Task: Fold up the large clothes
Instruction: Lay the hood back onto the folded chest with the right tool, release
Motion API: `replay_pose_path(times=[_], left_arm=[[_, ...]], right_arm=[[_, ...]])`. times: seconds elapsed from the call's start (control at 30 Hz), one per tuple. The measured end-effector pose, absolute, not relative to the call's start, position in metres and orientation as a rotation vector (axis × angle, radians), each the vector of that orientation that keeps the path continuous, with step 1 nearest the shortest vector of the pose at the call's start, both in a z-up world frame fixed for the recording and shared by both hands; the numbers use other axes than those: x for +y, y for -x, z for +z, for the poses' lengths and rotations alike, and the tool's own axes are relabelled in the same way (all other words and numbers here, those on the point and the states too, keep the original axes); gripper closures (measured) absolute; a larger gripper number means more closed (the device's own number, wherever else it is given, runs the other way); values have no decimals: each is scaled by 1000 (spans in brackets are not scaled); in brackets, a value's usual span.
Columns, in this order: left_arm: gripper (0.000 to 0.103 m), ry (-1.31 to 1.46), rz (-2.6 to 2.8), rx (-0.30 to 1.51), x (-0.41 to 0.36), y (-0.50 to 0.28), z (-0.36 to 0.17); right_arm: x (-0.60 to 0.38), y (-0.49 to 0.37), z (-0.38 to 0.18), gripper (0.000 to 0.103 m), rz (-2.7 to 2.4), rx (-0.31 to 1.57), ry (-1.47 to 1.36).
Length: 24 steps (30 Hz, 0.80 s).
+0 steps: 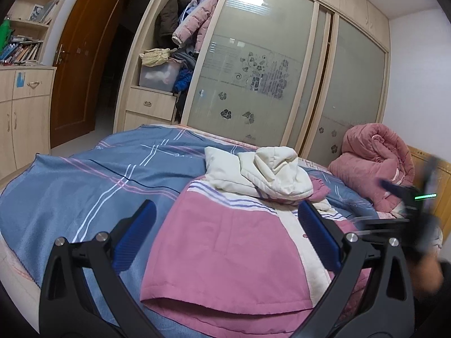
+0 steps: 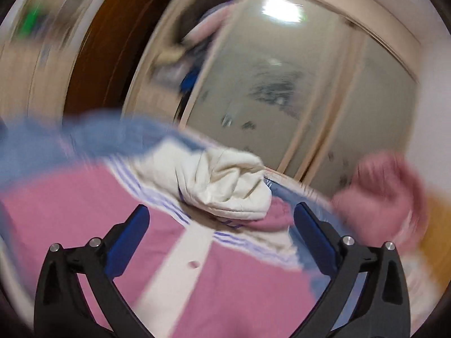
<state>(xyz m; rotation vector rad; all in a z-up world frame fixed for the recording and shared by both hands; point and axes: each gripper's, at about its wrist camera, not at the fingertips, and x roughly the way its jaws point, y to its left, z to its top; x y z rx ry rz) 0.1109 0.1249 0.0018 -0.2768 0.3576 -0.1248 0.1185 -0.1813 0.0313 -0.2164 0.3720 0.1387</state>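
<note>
With both my left fingers [image 1: 225, 225] and right fingers [image 2: 221, 226] spread and empty above the pink-and-cream padded jacket [image 1: 225, 248] lying on the blue plaid bed cover [image 1: 84, 180], I judge folding hasn't begun; next I must pinch its edges.

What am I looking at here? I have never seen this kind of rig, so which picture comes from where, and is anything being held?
There is no robot. A person holds a two-finger clamp in each hand, and a wide-angle camera on each looks out along its blue-padded fingers. The sharp picture comes from the left gripper, the blurred one from the right gripper, which seems to be moving fast. Both stand open and hold nothing. Below them a pink jacket with a cream hood lies on a bed with a blue striped cover. A bundled pink quilt sits further back on the right, in front of a wardrobe with frosted sliding doors.
</note>
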Motion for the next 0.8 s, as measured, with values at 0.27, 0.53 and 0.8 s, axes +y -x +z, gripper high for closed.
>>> replay_pose_path(times=[0.27,0.53,0.8], left_arm=[[2,157,-114,389,86,-110,5],[2,43,-135,397,53,-105,5],[2,48,-134,412,53,-108,4]], right_arm=[[-233,-32,33,1,42,344,-55],[-240,-34,23,1,-10,380,-22],[-240,-32,18,1,-20,379,-11]])
